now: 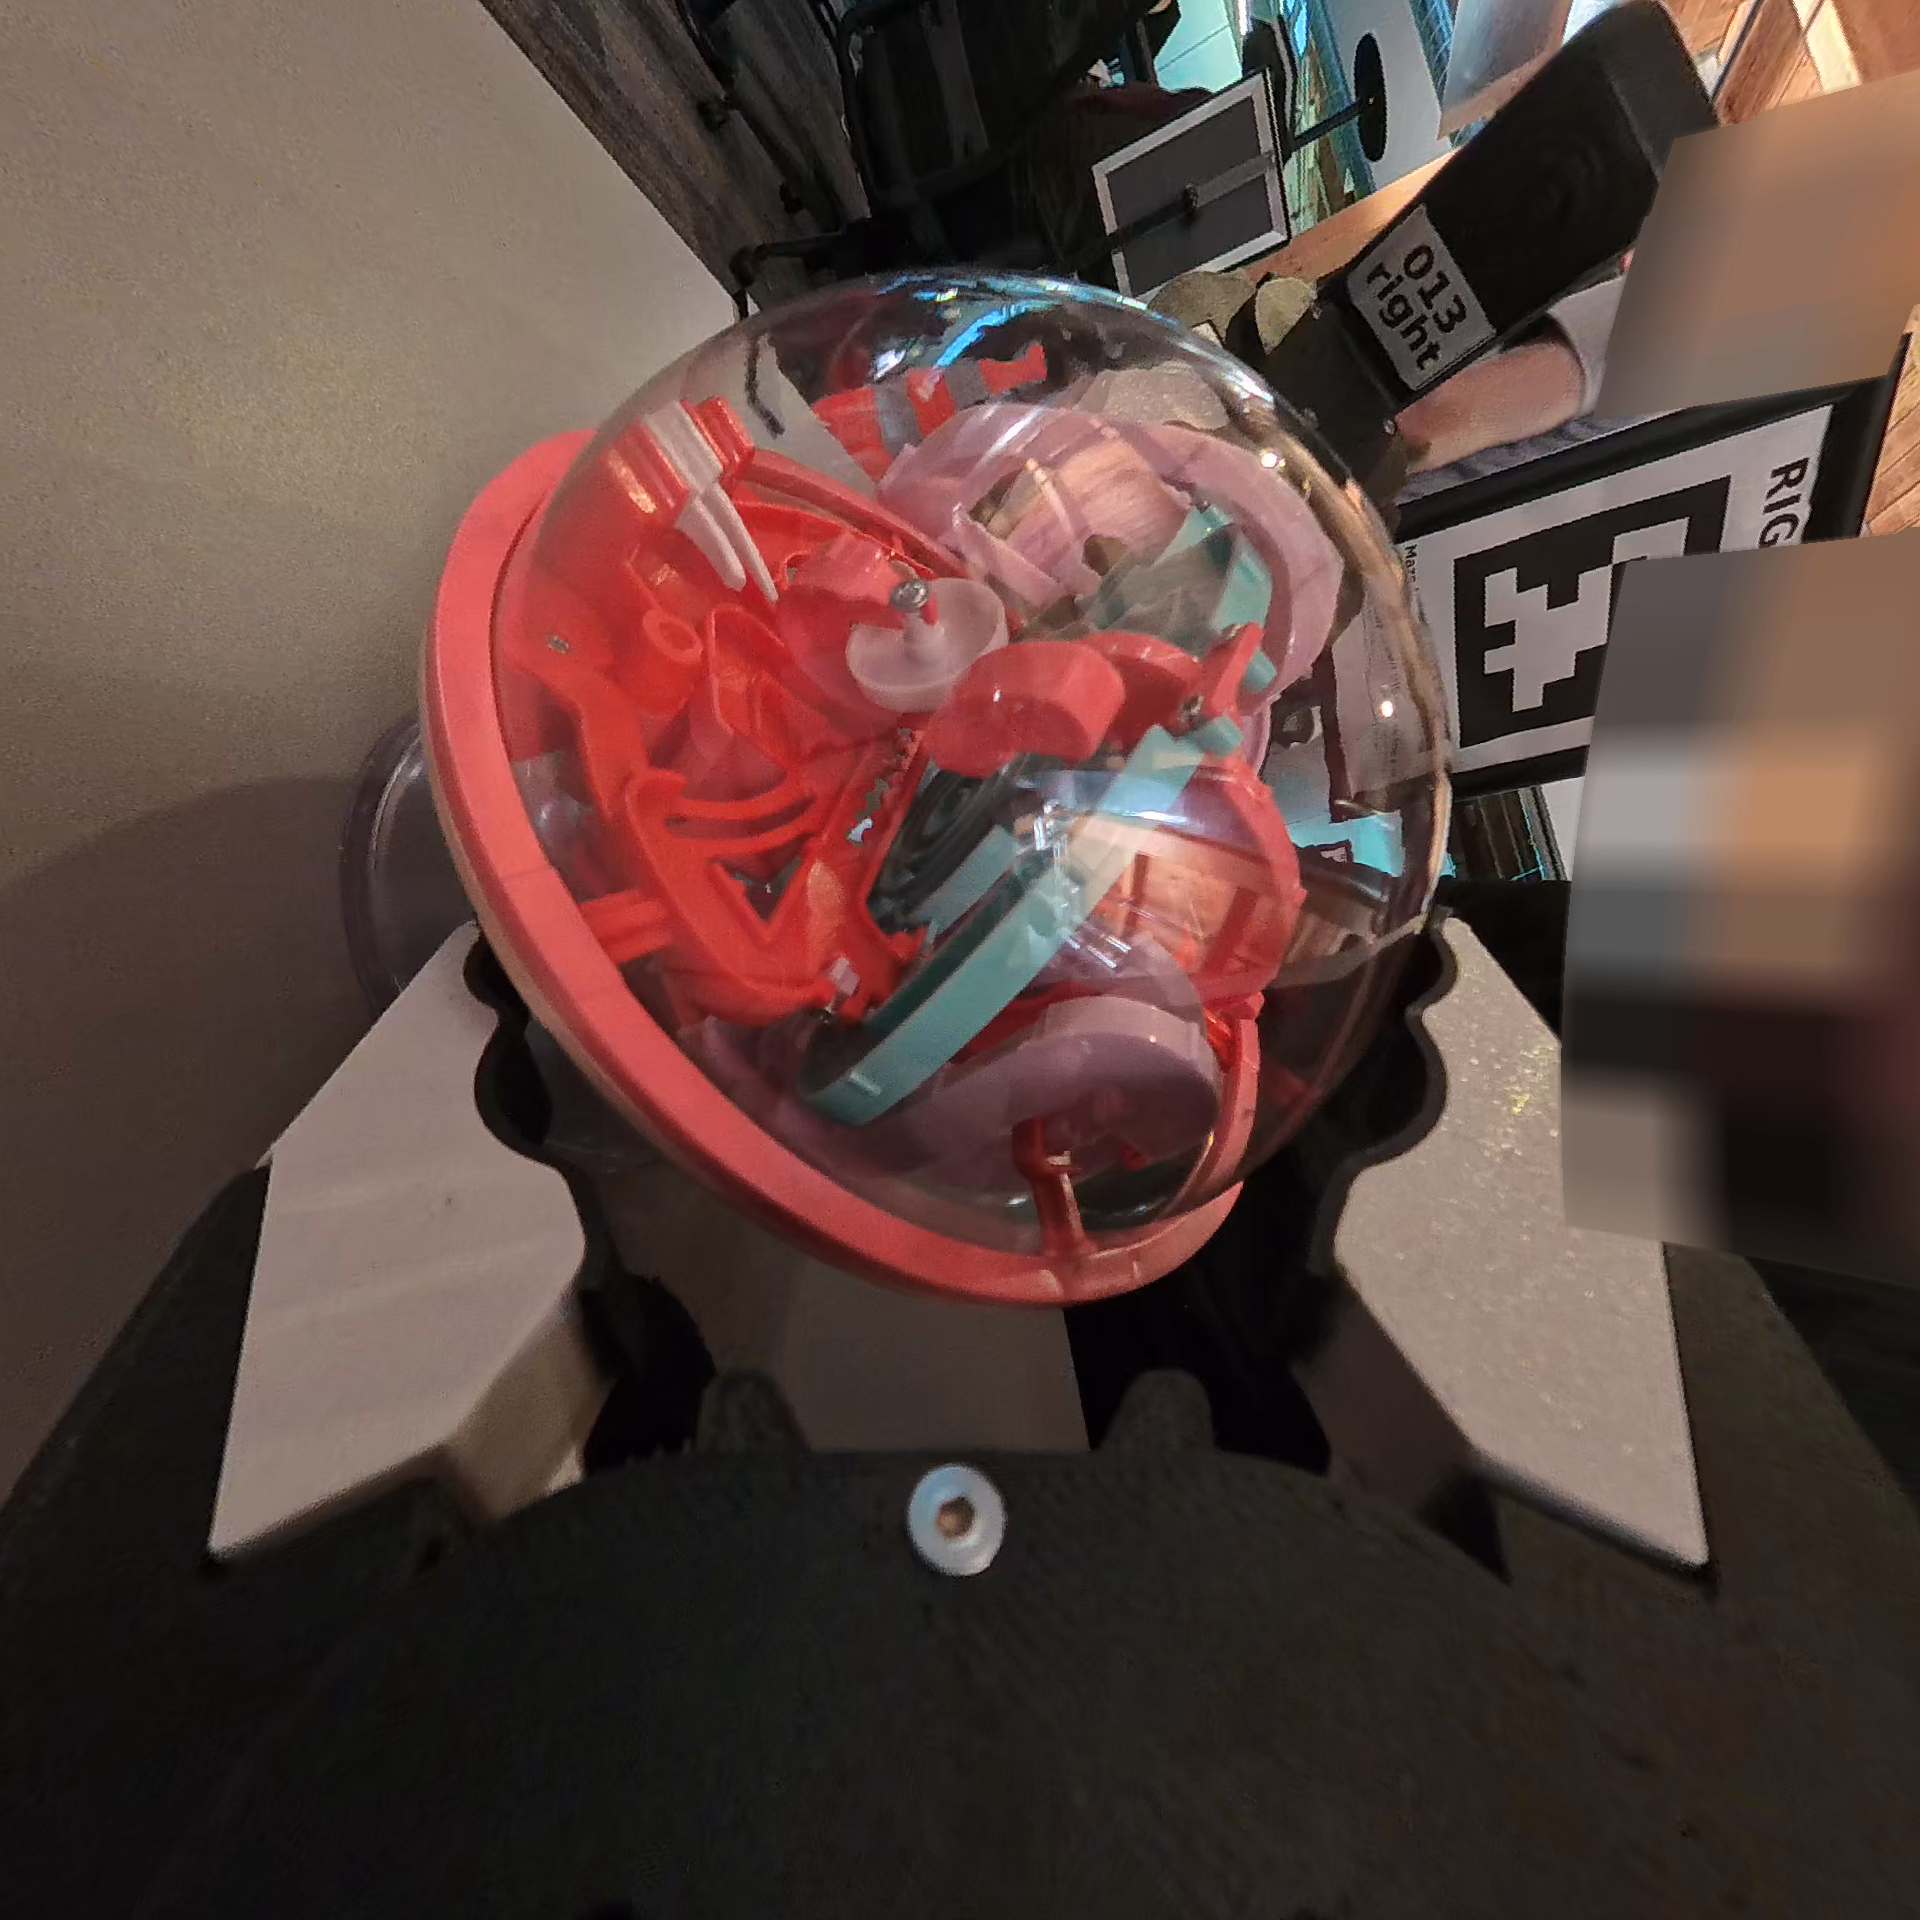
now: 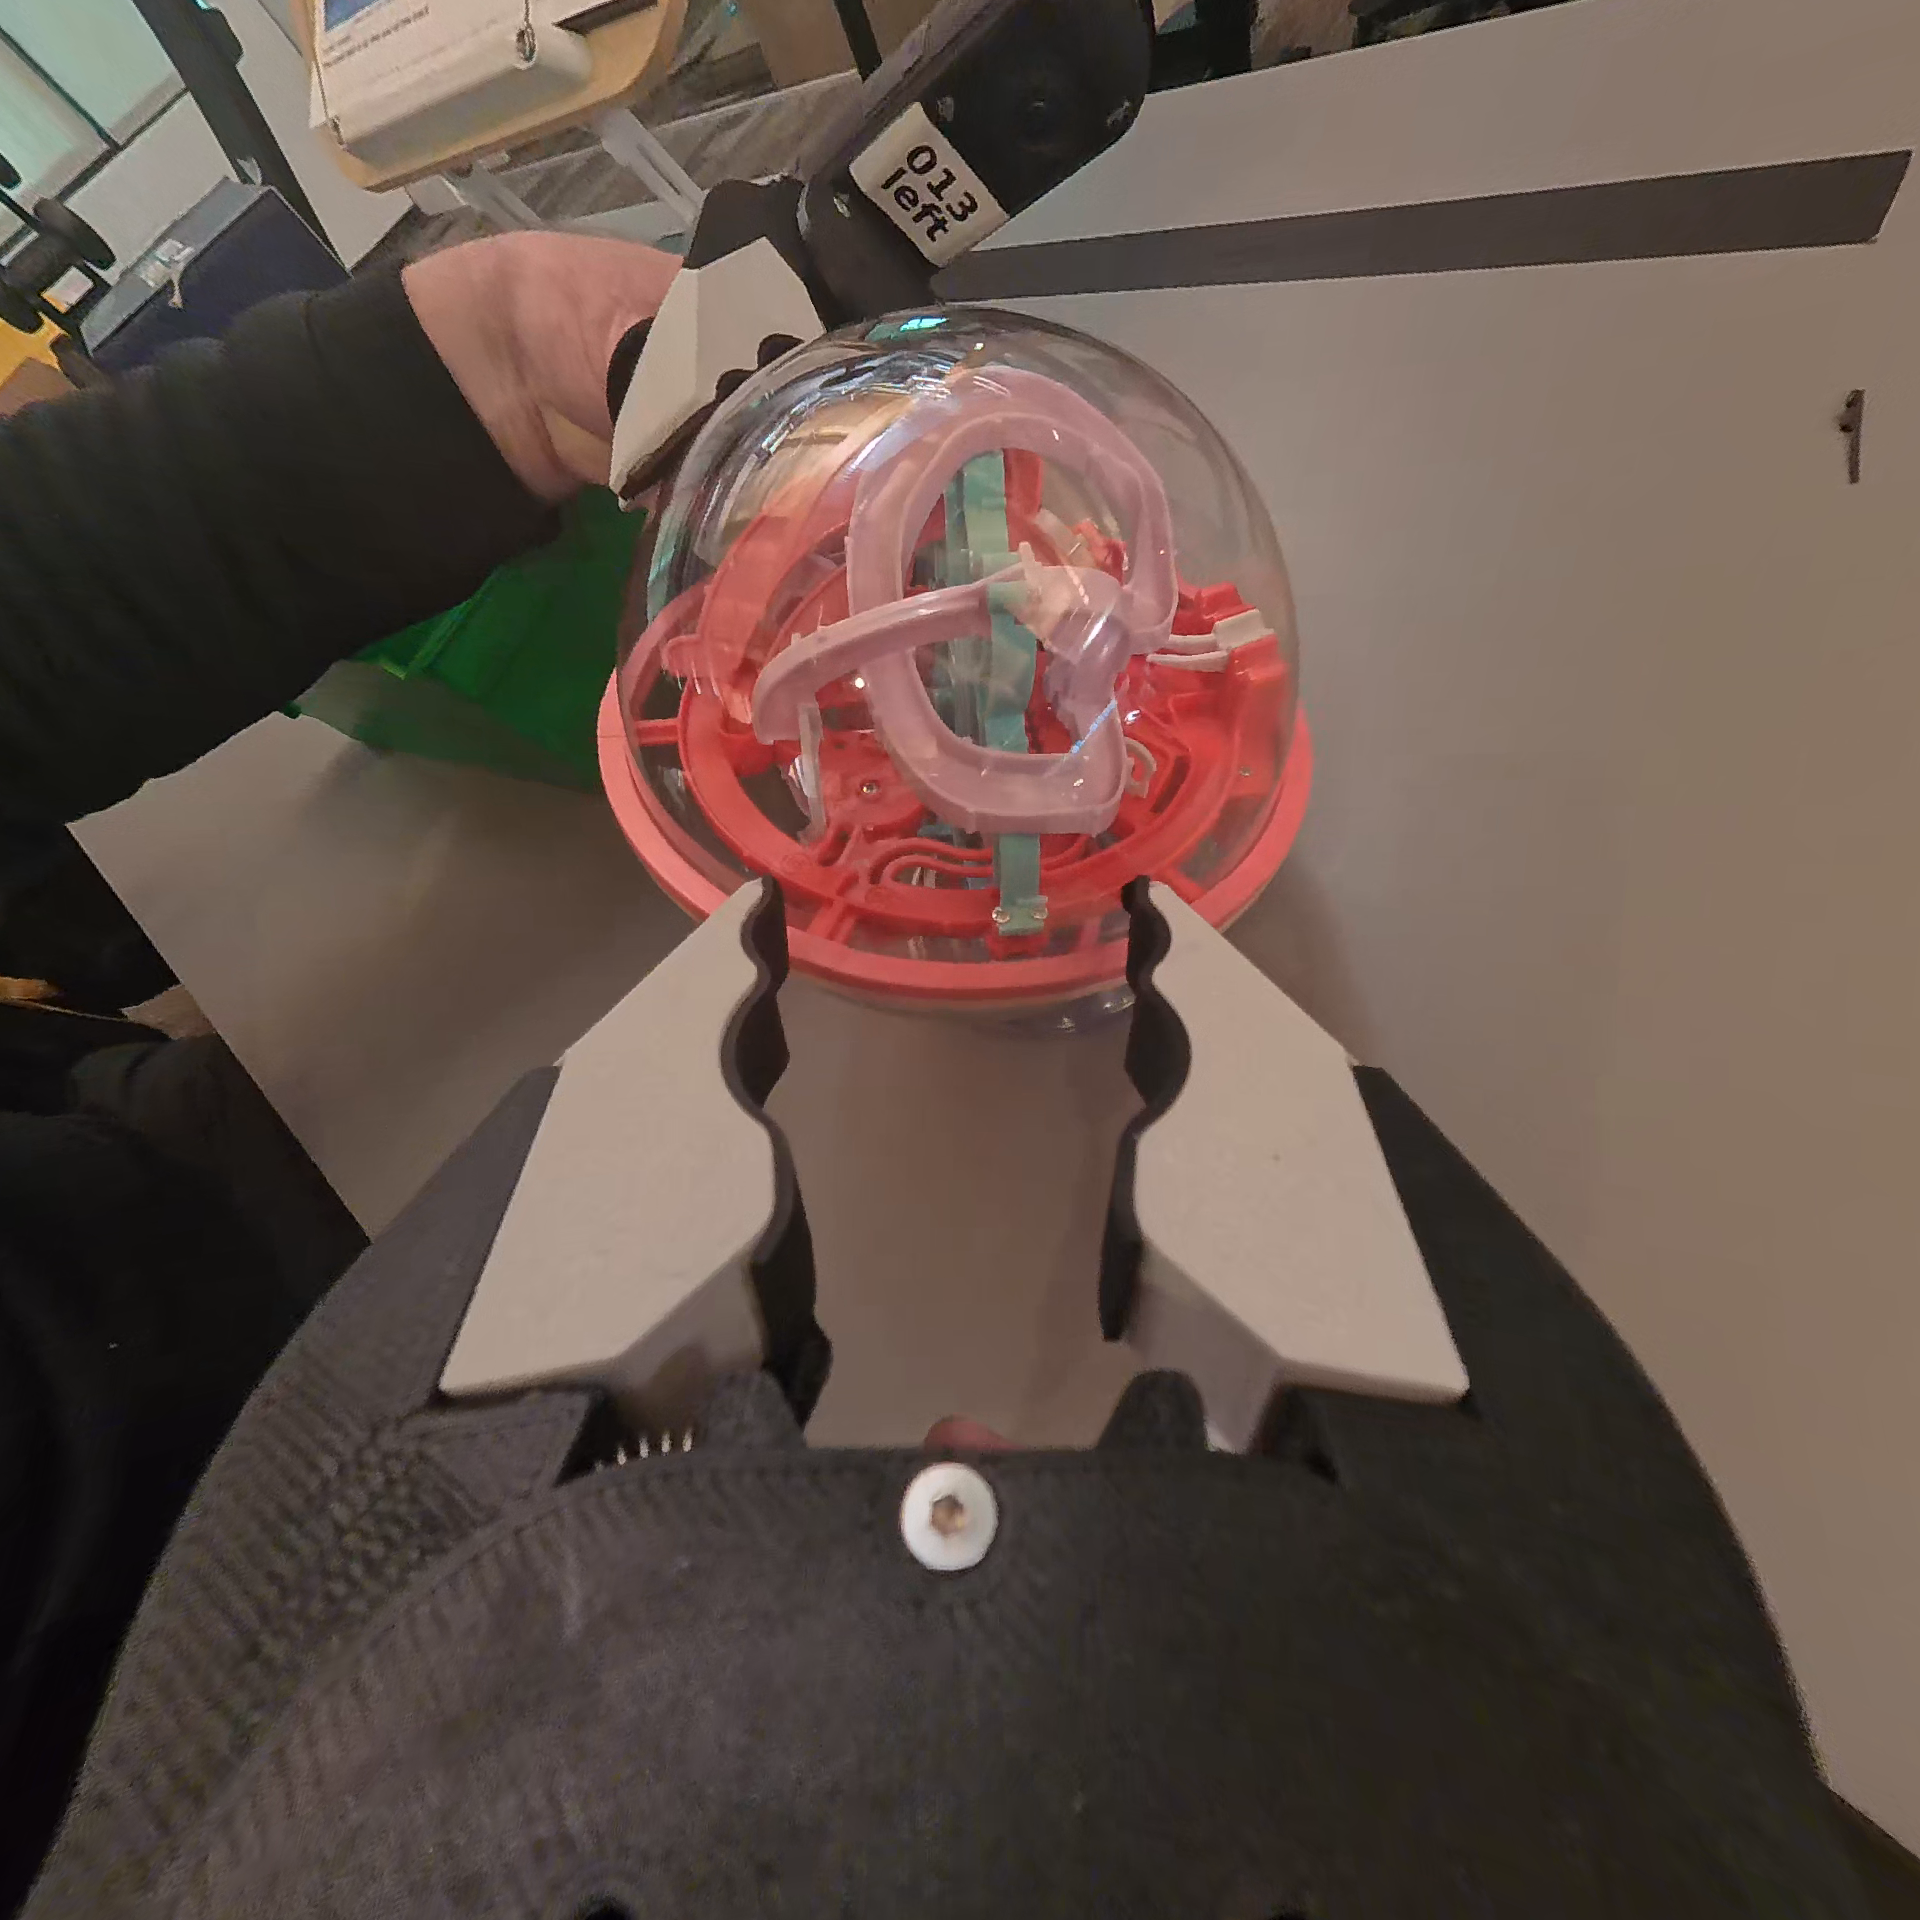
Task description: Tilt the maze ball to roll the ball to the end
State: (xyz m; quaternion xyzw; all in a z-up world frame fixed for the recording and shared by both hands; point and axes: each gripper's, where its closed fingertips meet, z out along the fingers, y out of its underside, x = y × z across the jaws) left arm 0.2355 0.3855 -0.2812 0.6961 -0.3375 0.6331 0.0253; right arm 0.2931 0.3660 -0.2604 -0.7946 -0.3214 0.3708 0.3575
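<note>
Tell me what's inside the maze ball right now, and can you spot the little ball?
Inside the maze ball: red tracks, a pale pink loop track and teal strips under the clear dome. The small ball isn't discernible; tracks and glare hide it.

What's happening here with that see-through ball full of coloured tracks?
A person is working a maze ball, a clear sphere with red, pink and teal tracks inside and a red ring round its middle. They use a hand-held gripper in each hand. The left hand-held gripper has the sphere between its widely spread fingers and holds it tilted above a pale table. The right hand-held gripper sits with its fingertips at the ring. The small ball inside can't be made out.
</note>
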